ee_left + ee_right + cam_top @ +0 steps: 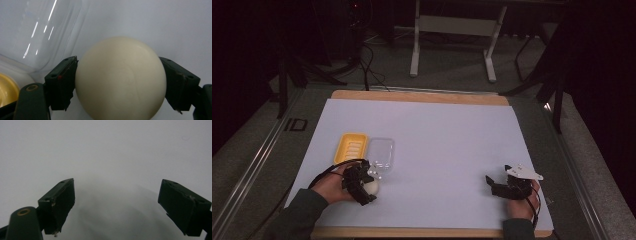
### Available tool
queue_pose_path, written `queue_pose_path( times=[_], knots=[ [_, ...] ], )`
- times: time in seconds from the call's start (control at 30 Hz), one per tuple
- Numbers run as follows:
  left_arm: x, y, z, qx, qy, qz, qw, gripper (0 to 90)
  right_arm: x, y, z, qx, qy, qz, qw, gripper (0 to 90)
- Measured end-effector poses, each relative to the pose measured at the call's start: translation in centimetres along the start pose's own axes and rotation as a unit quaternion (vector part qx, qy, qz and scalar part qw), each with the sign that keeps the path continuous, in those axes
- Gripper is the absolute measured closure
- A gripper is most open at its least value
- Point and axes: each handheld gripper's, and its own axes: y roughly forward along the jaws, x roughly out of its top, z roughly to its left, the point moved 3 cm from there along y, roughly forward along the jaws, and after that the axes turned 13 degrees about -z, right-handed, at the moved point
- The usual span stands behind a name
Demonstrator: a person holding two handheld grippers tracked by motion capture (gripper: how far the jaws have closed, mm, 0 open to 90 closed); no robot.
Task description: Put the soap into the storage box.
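A cream white ball [120, 78] sits clamped between the two black jaws of my left gripper [362, 187], low over the white mat; from above the ball [373, 187] peeks out at the gripper's right side. Just beyond it lies a clear plastic lid [381, 155] [37, 32] beside a yellow tray [350, 148], whose rim [7, 91] shows at the left edge. My right gripper [493, 184] [117, 207] rests near the front right of the mat, open, with nothing between its jaws.
The white mat [437, 135] covers a wooden board [412, 95]. Behind the table stands a white frame [452, 30] on the floor, with cables [367, 60] trailing at the back left.
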Motion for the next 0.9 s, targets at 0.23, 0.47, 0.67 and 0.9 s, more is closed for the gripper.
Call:
queue_pose_path(
  times=[0.23, 0.47, 0.67, 0.9],
  knots=[
    [0.4, 0.2, 0.5, -0.013, 0.0, 0.032, 0.9994, 21.8, 0.0, 0.0, 0.0, 0.0, 0.0, 0.001, 1.0, 14.0],
    [1.0, 0.4, 0.7, -0.026, 0.007, 0.069, 0.9973, 24.6, 0.0, 0.0, 0.0, 0.0, 0.0, 0.0, 1.0, 14.0],
    [1.1, 0.4, 0.8, -0.028, 0.021, 0.085, 0.9958, 25.0, 0.0, 0.0, 0.0, 0.001, 0.0, 0.0, 1.0, 14.0],
    [0.7, 0.1, 1.1, -0.023, 0.017, 0.084, 0.9961, 25.2, 0.0, 0.0, 0.0, 0.0, 0.0, 0.0, 1.0, 14.0]
  ],
)
